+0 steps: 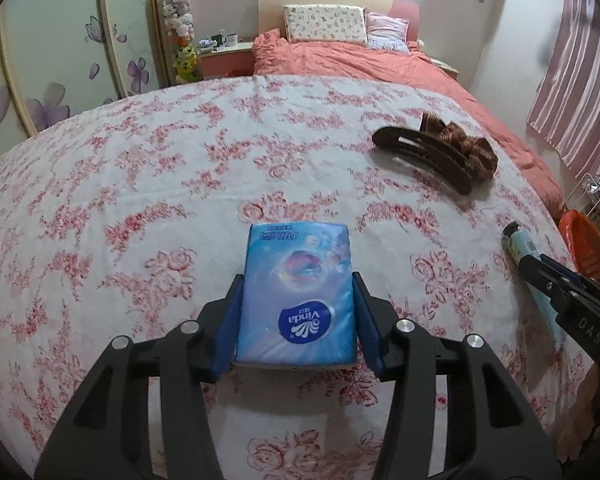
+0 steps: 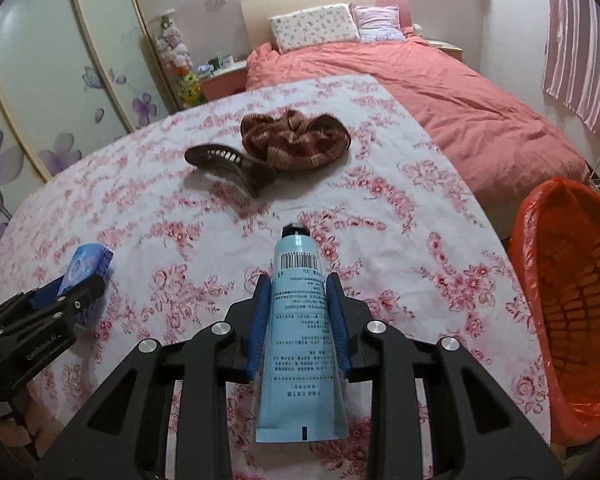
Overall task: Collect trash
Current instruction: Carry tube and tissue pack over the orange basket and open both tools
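While two grippers' fingers clamp one tissue pack (image 1: 298, 294) and one tube (image 2: 300, 320), one bin (image 2: 572, 300) stands near.

On the worktop (image 1: 140, 200) my left hand-held gripper (image 1: 296, 312) closes around the tissue pack (image 1: 298, 280). To its right, my right hand-held gripper (image 2: 300, 312) grips the tube (image 2: 300, 320), cap pointing away from me. Farther back lies the hair clip (image 2: 228, 164), with the scrunchie (image 2: 300, 140) touching it behind and to its right. The lined bin (image 2: 572, 280) stands off the worktop's right edge. The bed (image 2: 440, 92) lies beyond the worktop, pillows (image 2: 316, 24) at its far end.
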{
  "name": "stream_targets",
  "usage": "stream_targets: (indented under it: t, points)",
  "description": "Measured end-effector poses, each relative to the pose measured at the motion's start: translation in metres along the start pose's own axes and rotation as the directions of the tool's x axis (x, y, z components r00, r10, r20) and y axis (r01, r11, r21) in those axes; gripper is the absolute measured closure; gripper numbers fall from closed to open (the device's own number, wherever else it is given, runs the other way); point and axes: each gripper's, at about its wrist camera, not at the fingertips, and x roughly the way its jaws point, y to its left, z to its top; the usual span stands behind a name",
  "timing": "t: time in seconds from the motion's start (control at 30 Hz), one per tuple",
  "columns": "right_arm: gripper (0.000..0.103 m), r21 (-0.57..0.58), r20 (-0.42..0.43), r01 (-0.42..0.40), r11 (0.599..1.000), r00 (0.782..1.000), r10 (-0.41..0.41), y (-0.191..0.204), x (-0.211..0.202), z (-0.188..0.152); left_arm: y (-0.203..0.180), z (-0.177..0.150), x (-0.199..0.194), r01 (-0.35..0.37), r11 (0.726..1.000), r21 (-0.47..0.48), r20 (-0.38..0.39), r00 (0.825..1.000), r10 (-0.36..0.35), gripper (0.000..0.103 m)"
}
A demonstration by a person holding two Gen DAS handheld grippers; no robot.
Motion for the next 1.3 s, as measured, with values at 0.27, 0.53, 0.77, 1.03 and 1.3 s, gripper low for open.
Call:
stream_targets:
  t: [0.27,0.53,0.77,1.03,1.3]
  points:
    - [0.066,-0.007,-0.012,0.035,0.999,0.999,-0.035,0.005,0.014,0.009,-0.007,0.005,0.008,-0.025,1.0,0.015,-0.005,1.0,0.025,0.051]
    - [0.076,0.013,0.02,0.0,1.0,1.0,0.0,-0.002,-0.001,0.01,-0.007,0.007,-0.001,0.002,1.0,0.01,0.018,1.0,-0.003,0.053]
    - [0.076,0.038,0.108,-0.037,0.999,0.994,0.032,-0.011,-0.043,0.018,-0.018,0.014,-0.028,0.032,0.999,0.015,0.067,0.997,-0.033,0.053]
    - [0.076,0.071,0.207,-0.046,0.996,0.978,0.03,-0.029,-0.096,0.021,-0.049,0.024,-0.07,0.09,0.994,0.057,0.138,0.986,-0.098,0.053]
    - [0.076,0.124,0.294,-0.011,0.992,0.955,-0.026,-0.064,-0.137,0.016,-0.101,0.028,-0.107,0.178,0.975,0.131,0.203,0.958,-0.202,0.053]
